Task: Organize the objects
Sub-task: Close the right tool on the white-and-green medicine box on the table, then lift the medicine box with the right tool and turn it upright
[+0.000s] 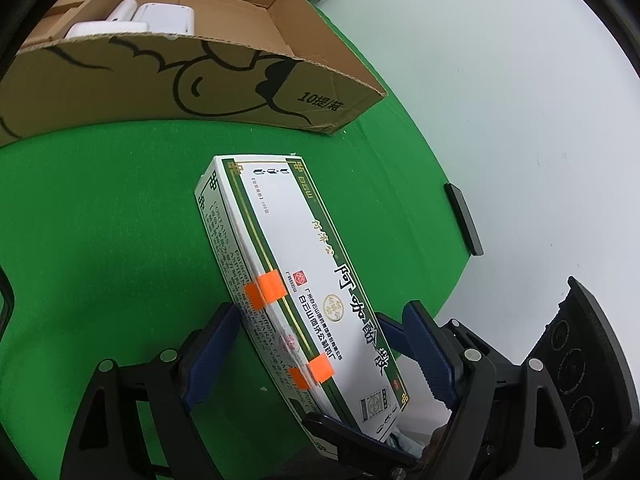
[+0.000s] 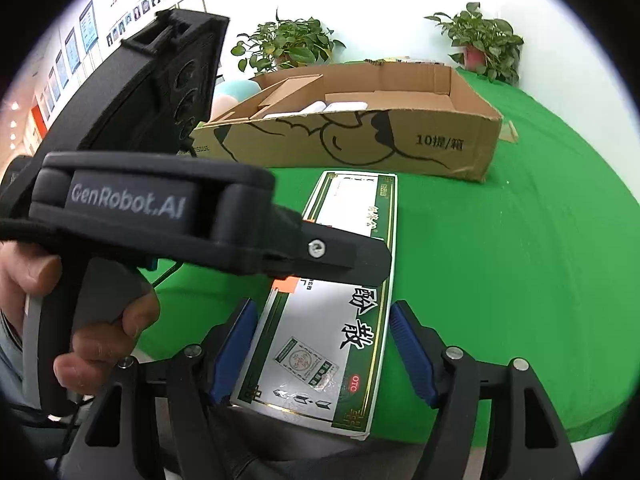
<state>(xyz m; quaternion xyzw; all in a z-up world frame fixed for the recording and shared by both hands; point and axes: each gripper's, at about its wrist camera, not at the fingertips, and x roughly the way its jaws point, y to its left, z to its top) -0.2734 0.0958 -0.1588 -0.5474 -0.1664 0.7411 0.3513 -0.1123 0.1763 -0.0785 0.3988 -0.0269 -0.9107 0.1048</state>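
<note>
Lying flat on the green cloth [image 2: 500, 280] just in front of the cardboard carton [image 2: 360, 140], the long white-and-green medicine box [image 2: 320, 344] runs lengthwise from both grippers toward the carton, its far end near the carton's printed wall. The left gripper [image 1: 320, 344] straddles the near half, blue pads at both long sides; I cannot tell whether they press or merely bracket it. The right gripper [image 2: 320, 344] stands wide, its left pad beside the box edge, its right pad clear of it, gripping nothing. I judge the left gripper better placed to lift. Only the right wrist view shows the hand [image 2: 92, 320] and two potted plants [image 2: 480, 40]; only the left wrist view shows the orange tape tabs [image 1: 266, 288].
</note>
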